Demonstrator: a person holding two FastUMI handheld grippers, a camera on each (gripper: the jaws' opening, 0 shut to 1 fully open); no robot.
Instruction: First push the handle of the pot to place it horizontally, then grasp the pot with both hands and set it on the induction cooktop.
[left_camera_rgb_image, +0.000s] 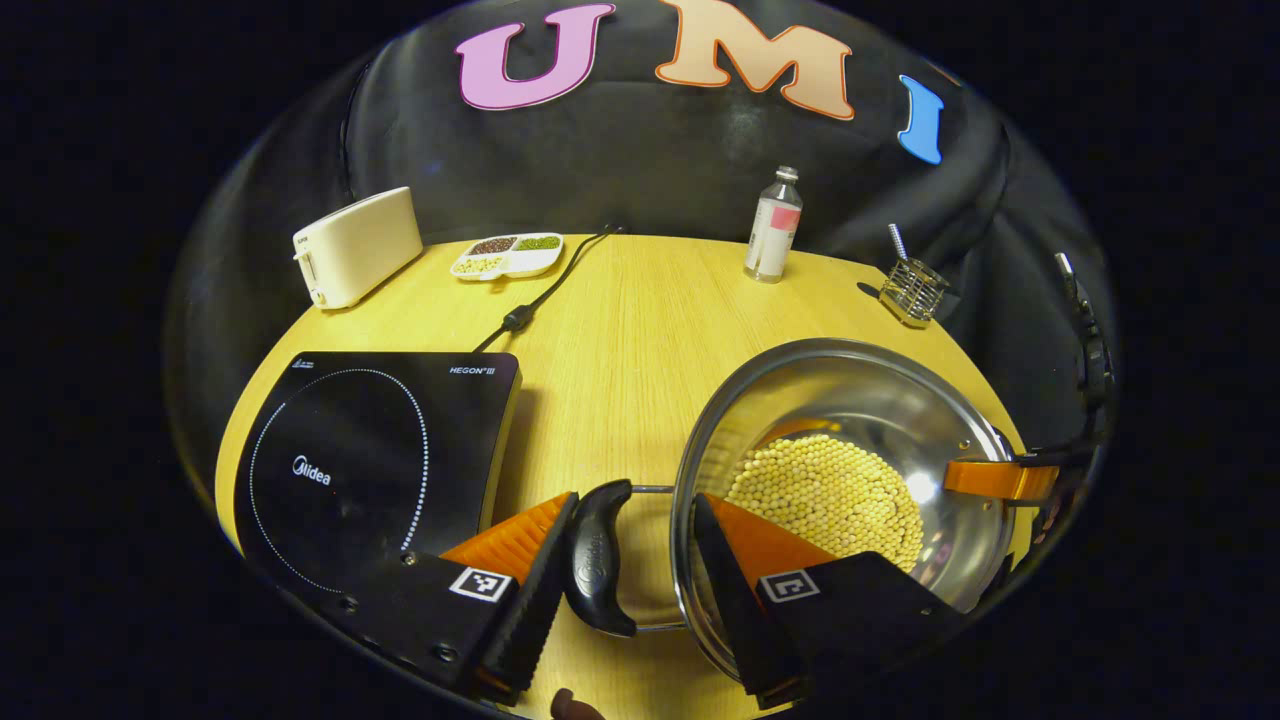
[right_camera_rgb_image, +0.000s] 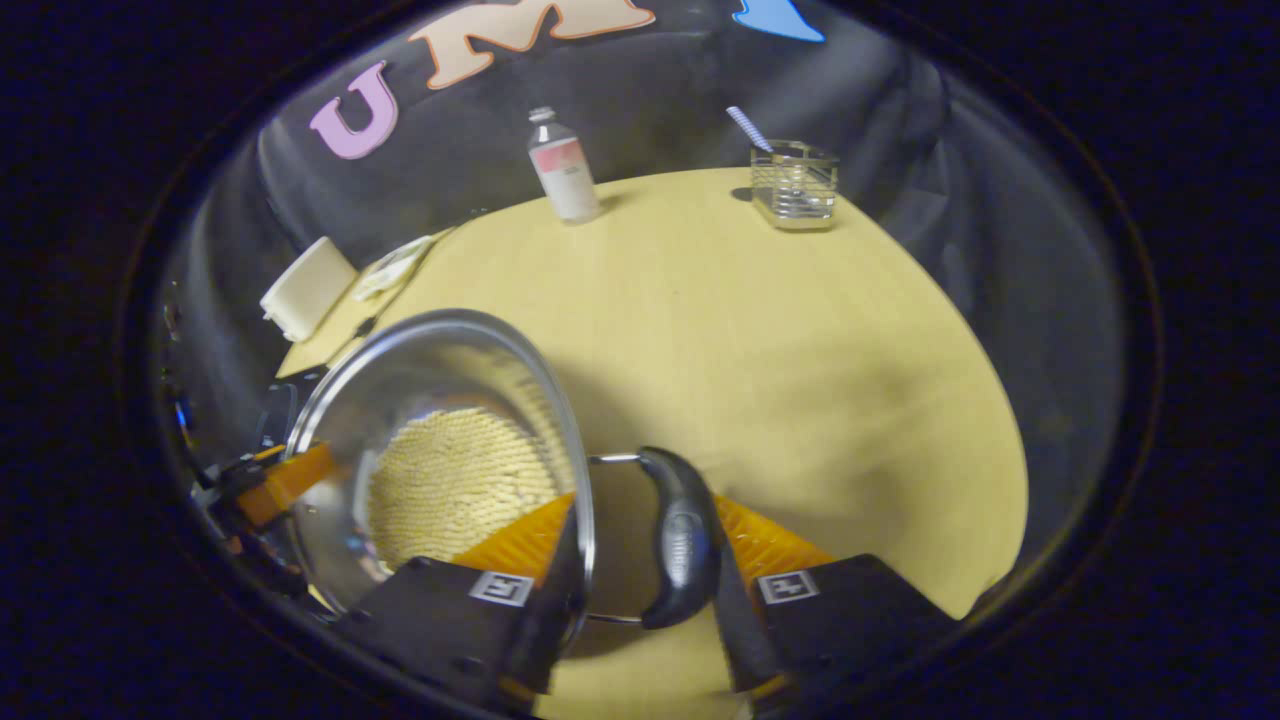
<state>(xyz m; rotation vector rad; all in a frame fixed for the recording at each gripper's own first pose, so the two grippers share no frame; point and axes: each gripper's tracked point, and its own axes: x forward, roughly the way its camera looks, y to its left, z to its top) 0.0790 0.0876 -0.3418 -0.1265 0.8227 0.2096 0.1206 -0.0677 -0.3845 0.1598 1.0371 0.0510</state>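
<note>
Pot of pale beans on wooden table, both grippers straddling its side handles.
Left gripper wide open, one finger outside left handle, other inside pot rim, handle touching outer finger only; no squeeze visible. Right gripper open likewise, right handle between fingers, against the outer one, inner finger just inside the rim. Pot at 3 o'clock of induction cooktop, just beside, not on it. Toaster and divided dish at 11 o'clock, bottle at 12, wire holder at 1.
</note>
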